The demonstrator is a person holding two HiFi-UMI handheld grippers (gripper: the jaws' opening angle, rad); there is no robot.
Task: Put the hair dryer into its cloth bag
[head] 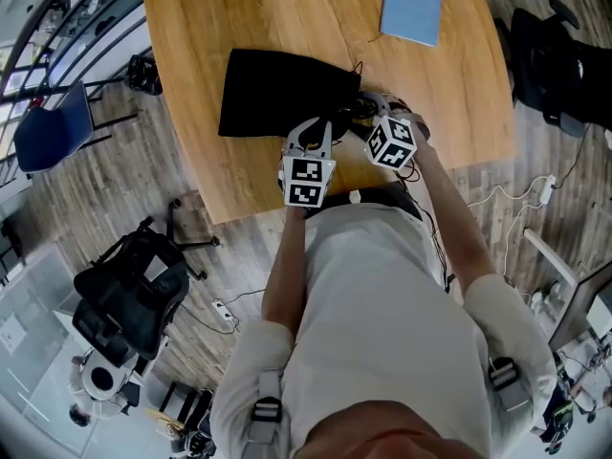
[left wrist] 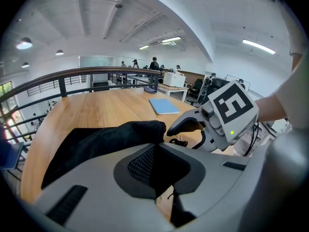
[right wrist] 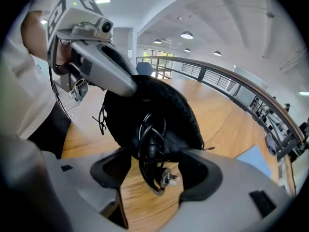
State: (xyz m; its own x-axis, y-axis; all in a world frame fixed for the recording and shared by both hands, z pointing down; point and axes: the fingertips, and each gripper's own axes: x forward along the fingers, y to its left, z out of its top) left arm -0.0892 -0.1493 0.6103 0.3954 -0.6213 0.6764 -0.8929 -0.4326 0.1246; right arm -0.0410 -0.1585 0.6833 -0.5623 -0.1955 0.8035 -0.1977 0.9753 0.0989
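**Head view:** A person leans over a wooden table (head: 239, 27). One black cloth bag (head: 273, 94) lies just ahead of both sets of fingers. Its long axis runs away to the left and its mouth faces them. The left gripper (head: 316, 130) and right gripper (head: 371, 113) meet side by side at that mouth. One blue notebook (head: 411, 6) lies well beyond the right fingers.

**Left gripper view:** Its fingers are nearly together, pinching the bag's rim. The bag stretches ahead and to the left.

**Right gripper view:** Its fingers stand wide. Between them, touching neither, are one coiled cord (right wrist: 150, 139) and one plug (right wrist: 167, 178), spilling from the bag's mouth straight ahead. The hair dryer's body is hidden, probably inside the bag. The right fingers are nearer the cord, so tucking it in likely falls to them.
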